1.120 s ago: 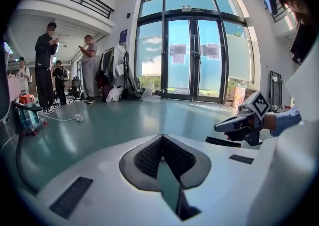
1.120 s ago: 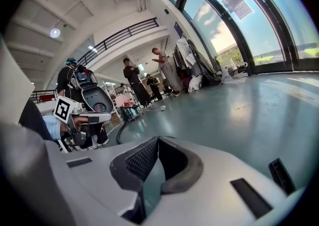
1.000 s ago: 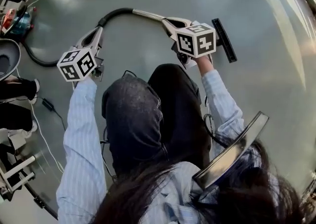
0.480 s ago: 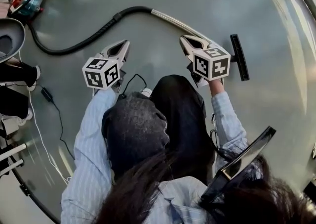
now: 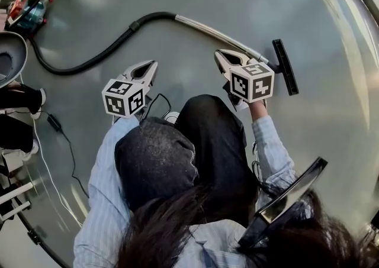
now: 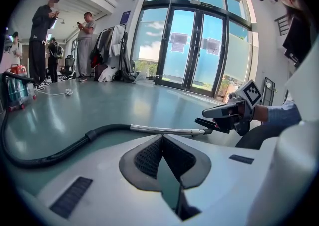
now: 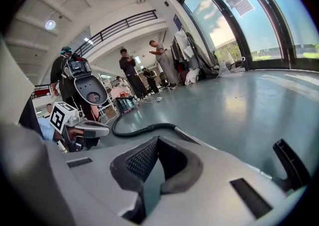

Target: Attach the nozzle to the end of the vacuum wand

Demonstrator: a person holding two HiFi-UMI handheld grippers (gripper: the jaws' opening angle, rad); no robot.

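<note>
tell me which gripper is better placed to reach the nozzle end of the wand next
Right, likely. The right gripper sits beside the far end of the wand, with the black nozzle on its side. The left gripper is farther off, toward the hose end. Both are shut, empty.

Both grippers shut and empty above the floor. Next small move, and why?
Probably open the right gripper and lower it toward the nozzle. Its jaws are shut on nothing, and the nozzle lies beside it at the end of the wand. Whether it's seated, I can't tell.
</note>
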